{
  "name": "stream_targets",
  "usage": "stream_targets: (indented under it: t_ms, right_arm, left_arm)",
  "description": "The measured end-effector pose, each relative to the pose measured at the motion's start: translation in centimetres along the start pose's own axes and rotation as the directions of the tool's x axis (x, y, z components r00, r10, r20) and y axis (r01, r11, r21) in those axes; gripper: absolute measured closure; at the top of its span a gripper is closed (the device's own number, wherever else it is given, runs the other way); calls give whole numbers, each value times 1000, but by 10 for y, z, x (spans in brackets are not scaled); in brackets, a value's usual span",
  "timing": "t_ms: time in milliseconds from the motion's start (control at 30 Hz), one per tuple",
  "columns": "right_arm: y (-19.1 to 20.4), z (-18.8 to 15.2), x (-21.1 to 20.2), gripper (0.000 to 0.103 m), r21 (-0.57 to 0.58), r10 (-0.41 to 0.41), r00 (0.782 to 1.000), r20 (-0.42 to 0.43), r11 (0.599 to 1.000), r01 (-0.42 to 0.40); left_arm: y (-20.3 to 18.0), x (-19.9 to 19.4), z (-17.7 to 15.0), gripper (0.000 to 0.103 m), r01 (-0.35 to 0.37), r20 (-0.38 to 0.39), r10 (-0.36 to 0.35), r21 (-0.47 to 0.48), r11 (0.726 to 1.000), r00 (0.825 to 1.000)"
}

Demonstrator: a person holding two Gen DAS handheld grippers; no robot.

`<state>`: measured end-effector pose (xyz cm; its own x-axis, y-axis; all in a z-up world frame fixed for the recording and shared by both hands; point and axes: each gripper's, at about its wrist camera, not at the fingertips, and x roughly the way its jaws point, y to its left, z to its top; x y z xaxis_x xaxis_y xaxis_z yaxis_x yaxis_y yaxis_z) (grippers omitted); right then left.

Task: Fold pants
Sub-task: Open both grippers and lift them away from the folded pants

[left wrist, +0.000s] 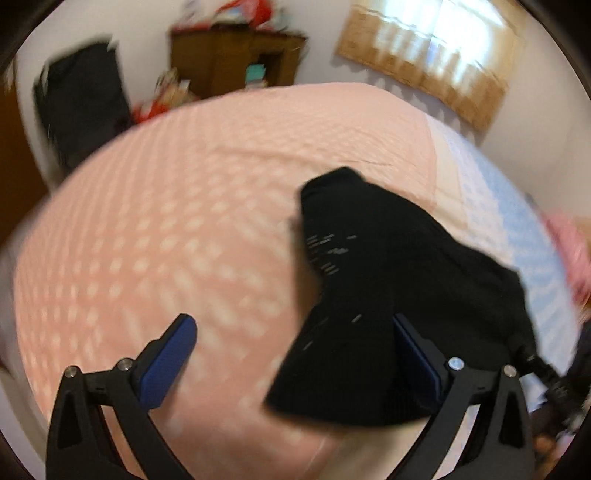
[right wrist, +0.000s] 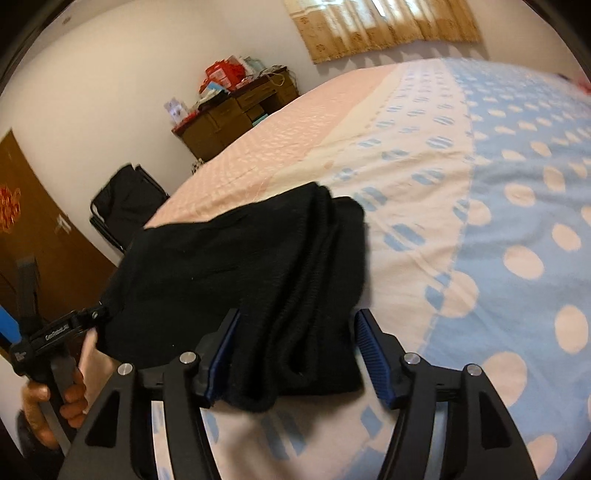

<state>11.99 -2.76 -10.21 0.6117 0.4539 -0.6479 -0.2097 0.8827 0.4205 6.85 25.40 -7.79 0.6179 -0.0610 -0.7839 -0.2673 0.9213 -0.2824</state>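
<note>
A big bed [right wrist: 424, 192] fills the room. One part of its cover is pink [left wrist: 192, 192]. The other part is blue with pale dots [right wrist: 524, 206]. A brown wooden desk [right wrist: 229, 118] stands by the white wall [right wrist: 110, 74]. Red and white things [right wrist: 221, 75] are piled on top of it. A black folding chair [right wrist: 125, 203] stands near the desk. A tan curtain [right wrist: 380, 26] hangs at the bright window. A brown door [right wrist: 48, 243] is near the chair.
</note>
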Motion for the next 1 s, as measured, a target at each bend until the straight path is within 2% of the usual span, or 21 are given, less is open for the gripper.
stream_targets:
  t_ms: [67, 100, 133, 200, 233, 267, 300, 367, 467, 533, 633, 667, 767, 833, 867, 967, 1000]
  right_arm:
    - [-5, 1, -13, 39, 48, -2, 999, 35, 999, 0]
    - [-6, 1, -23, 39, 66, -22, 997, 70, 998, 17]
    - [-5, 0, -35, 39, 83, -63, 990, 126, 995, 52]
    - [5, -6, -63, 40, 80, -154, 958, 241, 987, 138]
    - [18, -10, -72, 57, 25, -162, 950, 267, 987, 161]
    - [27, -11, -73, 73, -25, -153, 952, 264, 986, 165]
    - [39, -13, -73, 94, -83, -143, 958, 250, 982, 168]
    - [62, -20, -66, 94, -168, -129, 968, 216, 972, 167]
    - [77, -32, -49, 94, -219, -109, 981, 158, 965, 142]
    - [77, -38, -35, 94, -223, -134, 985, 109, 962, 156]
    - [63, -41, -16, 94, -184, -141, 989, 46, 972, 148]
    - [60, -42, -16, 94, -174, -132, 990, 52, 975, 140]
    - [59, -39, -18, 94, -150, -134, 991, 27, 979, 136]
    - [61, -38, -27, 94, -132, -140, 990, 37, 981, 143]
    - [66, -38, -39, 94, -120, -148, 986, 72, 980, 156]
    - [80, -46, -70, 93, -75, -134, 980, 150, 986, 146]
    - [84, -50, -77, 88, -60, -130, 978, 161, 988, 142]
  left_arm:
    - [10, -9, -5, 0, -2, 12, 3, -48, 999, 1000]
    - [14, -15, -7, 0, -26, 27, 28, -73, 997, 999]
    - [15, -20, -8, 0, -49, 43, 53, -84, 995, 998]
    - [13, -31, -10, 0, -69, 92, 76, -79, 994, 993]
    - [9, -32, -9, 0, -76, 109, 84, -72, 995, 991]
    - [-1, -35, -10, 1, -84, 130, 90, -49, 995, 987]
    - [-9, -36, -11, 1, -88, 143, 90, -20, 996, 986]
    - [-27, -36, -11, 4, -96, 176, 88, 37, 995, 980]
    - [-59, -29, -19, 5, -125, 227, 96, 114, 986, 969]
    - [-65, -16, -17, 5, -118, 192, 88, 152, 981, 977]
    - [-69, 9, -25, 6, -175, 117, 155, 188, 966, 981]
    - [-65, 19, -26, 3, -182, 97, 167, 175, 968, 981]
    - [-46, 22, -24, 0, -117, 60, 111, 97, 988, 992]
    - [-44, 14, -24, 0, -121, 55, 117, 89, 989, 992]
    - [-45, 9, -24, 1, -134, 65, 128, 96, 986, 990]
    - [-52, -14, -32, 1, -179, 129, 161, 143, 973, 978]
    - [-55, -24, -36, 1, -183, 158, 157, 161, 970, 975]
